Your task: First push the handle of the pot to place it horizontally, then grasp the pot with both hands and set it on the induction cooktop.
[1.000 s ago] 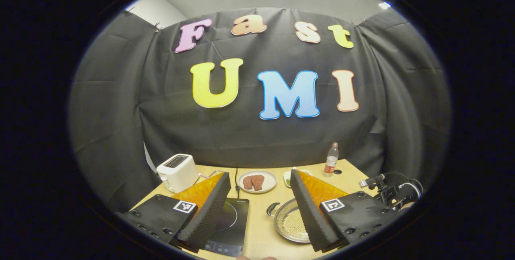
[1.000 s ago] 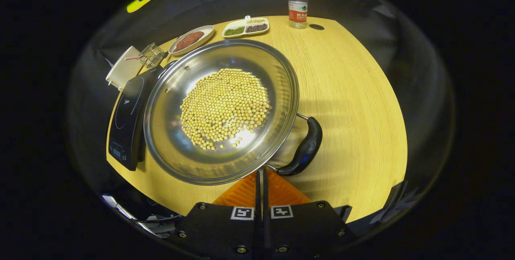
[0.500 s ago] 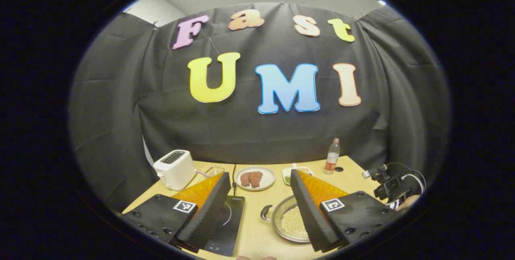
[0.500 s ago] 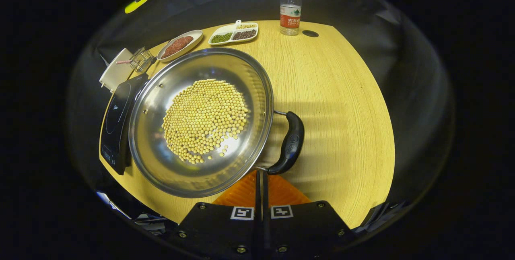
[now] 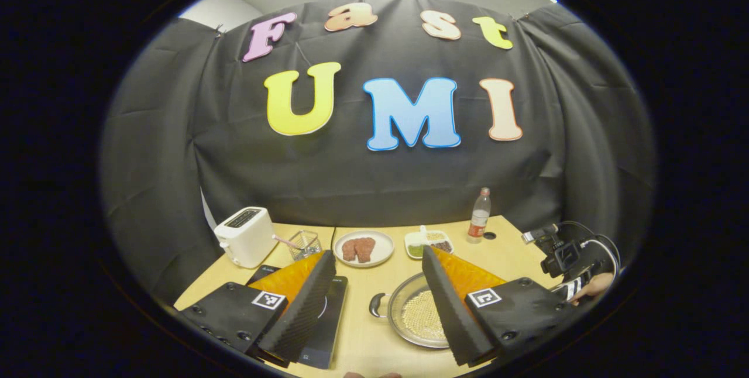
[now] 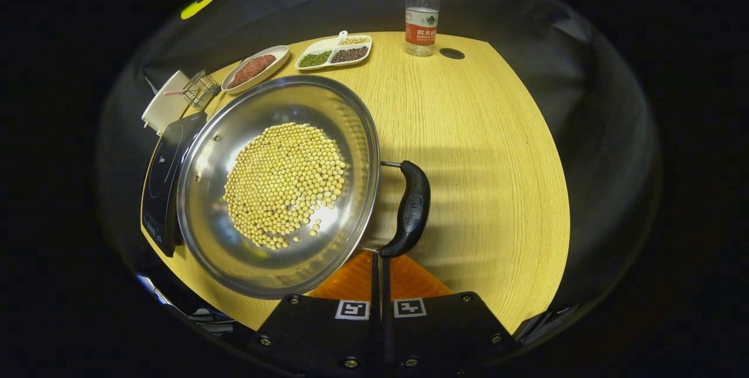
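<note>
Pot [image 6: 275, 191] has swung leftward; right tool [image 6: 378, 261] pressed together at its handle [image 6: 409, 208], left tool [image 5: 377, 284] spread

My left hand-held gripper [image 5: 374, 302], jaws spread wide, hangs above the pale wooden bench [image 5: 368, 340]. Between its fingers: round steel pot of yellow beans [image 5: 412, 316], black loop handle [image 5: 377, 305] pointing left. Flat black induction cooktop [image 5: 325, 322] lies just left of the pot. Behind: white toaster [image 5: 243, 236], white plate of brown patties [image 5: 363, 248], clear plastic bottle [image 5: 478, 223].
</note>
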{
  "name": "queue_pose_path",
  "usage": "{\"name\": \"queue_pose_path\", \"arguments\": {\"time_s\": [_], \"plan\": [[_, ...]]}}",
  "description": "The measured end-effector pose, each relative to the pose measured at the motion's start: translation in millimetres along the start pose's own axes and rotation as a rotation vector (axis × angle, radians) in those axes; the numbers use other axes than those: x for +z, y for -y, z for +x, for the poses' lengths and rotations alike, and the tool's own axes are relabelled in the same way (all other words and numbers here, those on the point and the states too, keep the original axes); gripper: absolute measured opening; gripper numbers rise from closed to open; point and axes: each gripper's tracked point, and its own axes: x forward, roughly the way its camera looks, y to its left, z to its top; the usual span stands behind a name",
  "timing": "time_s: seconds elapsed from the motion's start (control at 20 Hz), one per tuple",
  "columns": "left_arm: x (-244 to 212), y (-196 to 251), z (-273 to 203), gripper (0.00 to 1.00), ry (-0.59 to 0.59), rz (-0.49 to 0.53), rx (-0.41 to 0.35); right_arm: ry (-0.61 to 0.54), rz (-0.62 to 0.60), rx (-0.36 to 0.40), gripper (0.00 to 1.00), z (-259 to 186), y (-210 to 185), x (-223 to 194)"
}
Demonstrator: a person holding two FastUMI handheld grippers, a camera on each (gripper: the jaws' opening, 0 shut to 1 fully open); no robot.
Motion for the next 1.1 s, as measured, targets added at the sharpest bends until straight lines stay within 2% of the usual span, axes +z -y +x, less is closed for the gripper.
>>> {"name": "queue_pose_path", "arguments": {"time_s": [0.1,0.15,0.2,0.25,0.45,0.5,0.55,0.6,0.65,0.7,0.75,0.8,0.95,1.1], "plan": [[-3.5,2.8,5.4,0.95,-0.01,-0.001,-0.02,0.008,-0.001,-0.011,0.01,2.3,1.5,3.9],[-8.0,3.3,8.2,1.0,-0.018,-0.001,-0.032,0.013,0.008,-0.016,0.01,2.7,1.8,5.4],[-10.2,2.1,11.1,1.0,-0.025,-0.002,-0.04,0.017,0.02,-0.018,0.01,1.7,2.4,6.5],[-13.7,1.4,14.2,0.95,-0.031,-0.008,-0.049,0.025,0.028,-0.025,0.01,-0.1,3.5,5.7],[-22.5,-1.2,24.1,0.98,-0.048,-0.027,-0.09,0.091,0.059,-0.073,0.01,-14.0,15.0,6.5],[-25.2,-1.4,25.9,0.97,-0.054,-0.027,-0.104,0.106,0.07,-0.092,0.15,-20.8,18.8,8.3],[-28.3,-0.5,28.1,0.97,-0.059,-0.026,-0.12,0.124,0.088,-0.1,0.24,-23.0,20.6,7.8],[-30.1,0.0,29.7,0.97,-0.062,-0.025,-0.134,0.15,0.106,-0.099,0.4,-32.7,19.6,11.9],[-32.4,0.1,32.1,0.97,-0.069,-0.026,-0.146,0.182,0.122,-0.103,0.48,-40.4,20.2,15.6],[-34.6,-0.1,33.9,0.98,-0.074,-0.028,-0.158,0.218,0.133,-0.11,0.75,-49.0,21.2,20.0],[-37.5,-0.8,37.8,0.97,-0.082,-0.031,-0.166,0.255,0.134,-0.117,0.83,-57.4,21.3,24.5],[-41.5,-1.4,41.2,0.97,-0.095,-0.036,-0.175,0.287,0.137,-0.119,0.88,-66.1,20.2,28.8],[-59.2,1.2,50.8,0.95,-0.139,-0.055,-0.205,0.367,0.147,-0.119,0.89,-79.5,16.6,36.9],[-76.6,2.3,63.4,0.98,-0.185,-0.053,-0.223,0.387,0.16,-0.107,0.89,-80.6,11.5,39.7]]}}
